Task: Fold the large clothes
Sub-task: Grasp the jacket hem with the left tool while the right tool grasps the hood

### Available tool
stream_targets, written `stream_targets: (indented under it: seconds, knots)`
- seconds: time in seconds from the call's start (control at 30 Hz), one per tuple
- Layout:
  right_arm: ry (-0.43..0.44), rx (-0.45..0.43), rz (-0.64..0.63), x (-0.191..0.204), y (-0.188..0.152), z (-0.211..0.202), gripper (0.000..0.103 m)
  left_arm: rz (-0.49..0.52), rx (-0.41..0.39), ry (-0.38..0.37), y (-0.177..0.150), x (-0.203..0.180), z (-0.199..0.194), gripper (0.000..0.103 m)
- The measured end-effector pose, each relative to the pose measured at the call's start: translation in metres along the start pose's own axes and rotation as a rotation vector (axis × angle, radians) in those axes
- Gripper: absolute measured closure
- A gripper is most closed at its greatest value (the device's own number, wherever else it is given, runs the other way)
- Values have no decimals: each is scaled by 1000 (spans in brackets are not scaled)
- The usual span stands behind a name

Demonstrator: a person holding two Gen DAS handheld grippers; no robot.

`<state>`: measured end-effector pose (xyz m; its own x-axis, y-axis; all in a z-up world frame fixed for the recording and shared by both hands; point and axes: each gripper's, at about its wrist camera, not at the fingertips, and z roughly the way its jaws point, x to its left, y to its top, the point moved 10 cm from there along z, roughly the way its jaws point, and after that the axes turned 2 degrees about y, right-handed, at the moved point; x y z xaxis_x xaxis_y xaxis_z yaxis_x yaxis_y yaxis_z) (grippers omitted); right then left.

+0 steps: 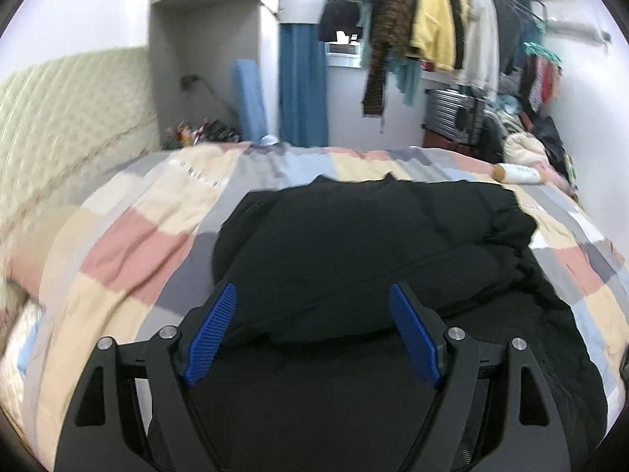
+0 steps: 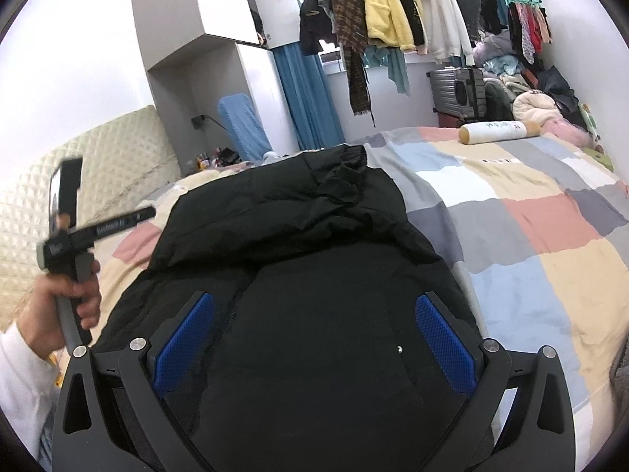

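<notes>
The black jacket lies partly folded on the patchwork bedspread; the left gripper and right gripper hover above it, both wide apart and empty, probably positioned for another fold.

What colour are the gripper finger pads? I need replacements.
Blue, ribbed pads; clearest in the right wrist view.

We're looking into a lived-in bedroom at home: a bed wearing a patchwork quilt in pink, grey, blue and cream is filling the room, with a padded cream headboard standing against the wall. Jackets and sweaters are hanging from a clothes rail by the blue curtain, and a ribbed grey suitcase is sitting beside piled laundry.
</notes>
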<state>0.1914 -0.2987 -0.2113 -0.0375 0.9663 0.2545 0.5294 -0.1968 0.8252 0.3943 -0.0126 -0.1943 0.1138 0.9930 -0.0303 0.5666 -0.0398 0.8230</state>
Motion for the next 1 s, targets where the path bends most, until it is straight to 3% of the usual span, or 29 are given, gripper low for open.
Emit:
stream_targets:
  seconds: [0.17,0.37,0.47,0.7,0.83,0.9,1.0]
  knots:
    - [-2,11,23,-2,4,14,0,-38,28,-4,-14,19,20,23]
    - [25,45,54,-6,21,46,0,-14,70,-8,-24,30,42,23]
    - [-20,34,-43,-10,43,81,0,12,82,0,-27,34,56,23]
    - [-23,34,-80,-30,76,159,2,36,125,21,-45,36,81,23]
    - [-4,43,-8,-46,84,186,6,31,153,34,-50,39,93,22]
    - [-12,50,17,-55,84,194,18,49,162,44,-50,39,96,19]
    - [17,34,74,-66,85,201,24,92,160,64,-50,39,96,13]
